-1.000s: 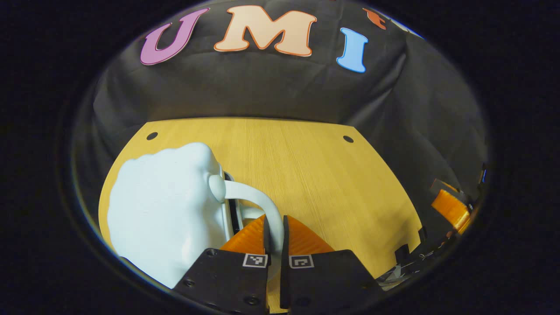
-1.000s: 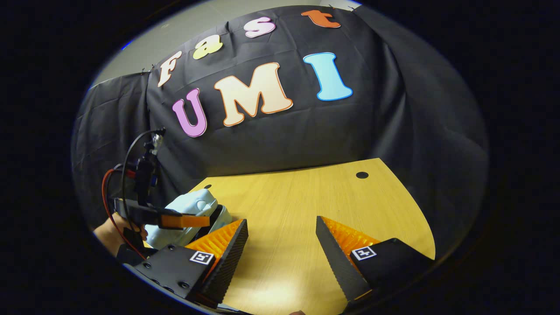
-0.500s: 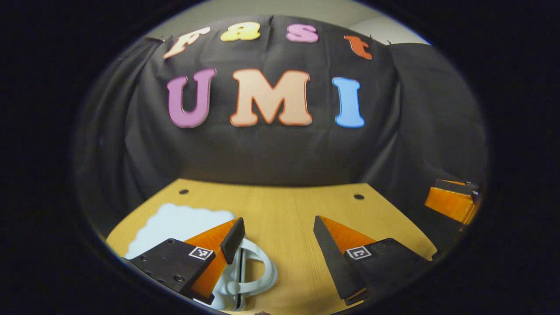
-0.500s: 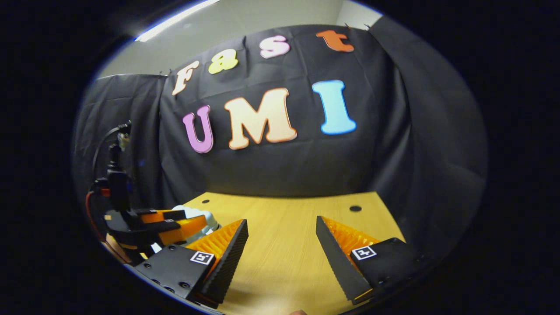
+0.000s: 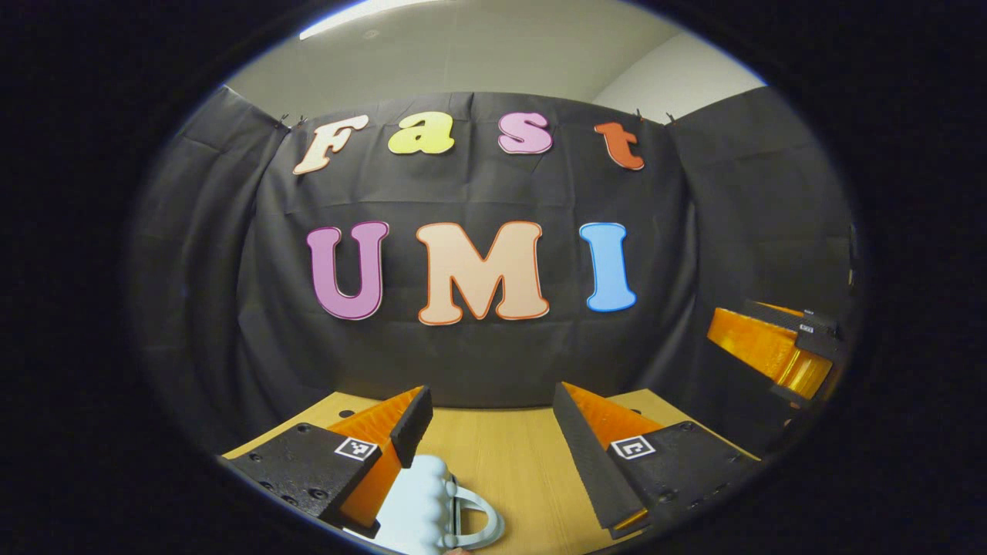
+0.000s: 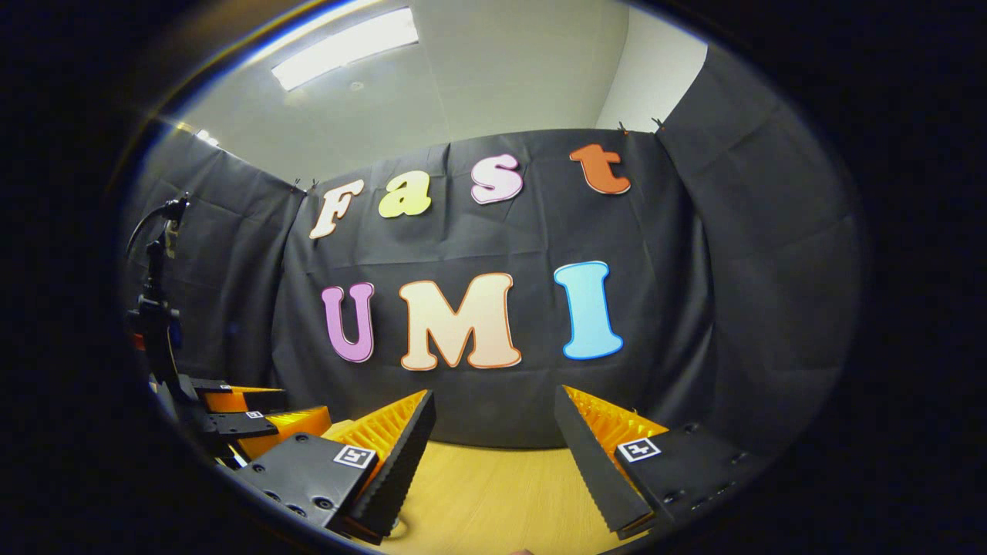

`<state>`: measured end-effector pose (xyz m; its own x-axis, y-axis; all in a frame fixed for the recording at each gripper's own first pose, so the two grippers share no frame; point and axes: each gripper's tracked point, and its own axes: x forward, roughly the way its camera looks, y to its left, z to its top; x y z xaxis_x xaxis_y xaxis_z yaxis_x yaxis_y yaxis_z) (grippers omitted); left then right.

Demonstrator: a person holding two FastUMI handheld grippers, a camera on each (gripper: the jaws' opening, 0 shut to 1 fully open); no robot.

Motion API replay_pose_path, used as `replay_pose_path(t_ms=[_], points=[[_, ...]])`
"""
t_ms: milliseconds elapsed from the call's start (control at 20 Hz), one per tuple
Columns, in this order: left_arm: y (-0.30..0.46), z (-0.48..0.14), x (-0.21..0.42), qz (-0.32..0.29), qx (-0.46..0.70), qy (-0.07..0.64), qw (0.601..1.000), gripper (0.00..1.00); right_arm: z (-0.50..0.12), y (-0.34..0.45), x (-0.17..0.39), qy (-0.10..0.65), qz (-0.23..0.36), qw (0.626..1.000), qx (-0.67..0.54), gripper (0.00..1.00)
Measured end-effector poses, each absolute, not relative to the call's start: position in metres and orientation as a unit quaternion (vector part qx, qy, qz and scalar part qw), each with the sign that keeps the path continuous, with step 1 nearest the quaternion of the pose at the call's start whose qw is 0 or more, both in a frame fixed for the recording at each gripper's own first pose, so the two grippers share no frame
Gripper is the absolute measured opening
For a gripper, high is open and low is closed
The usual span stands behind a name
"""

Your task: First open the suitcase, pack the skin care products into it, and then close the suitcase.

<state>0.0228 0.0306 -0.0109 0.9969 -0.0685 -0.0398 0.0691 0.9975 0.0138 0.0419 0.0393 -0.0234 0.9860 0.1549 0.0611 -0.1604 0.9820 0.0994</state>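
Observation:
A pale blue suitcase (image 5: pixel 416 501) with a curved handle (image 5: pixel 482 518) lies on the wooden table (image 5: pixel 501 455), low in the left gripper view. It sits just below and inside the left finger of my left gripper (image 5: pixel 490 401), which is open and holds nothing. My right gripper (image 6: pixel 493 401) is open too, with bare table (image 6: pixel 478 493) between its fingers. Each gripper also appears in the other's view: the right gripper (image 5: pixel 771 351) far right, the left gripper (image 6: pixel 247 416) far left. I cannot tell whether the suitcase lid is shut.
The booth's black cloth wall (image 5: pixel 478 362) stands close behind the table's far edge. A cabled mount (image 6: pixel 154 308) rises above the left gripper at the left side of the right gripper view.
My left gripper let go of the suitcase handle and opened. Both grippers lifted and tilted up, so the table and suitcase dropped low in the views.

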Motion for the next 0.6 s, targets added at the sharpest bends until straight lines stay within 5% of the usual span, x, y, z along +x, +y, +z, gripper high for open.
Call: replay_pose_path(t_ms=[600], points=[[0.044, 0.013, 0.034, -0.069, 0.002, 0.003, 0.998, 0.93, 0.007, 0.058, 0.036, -0.056, 0.038, 0.997, 0.041, 0.98]])
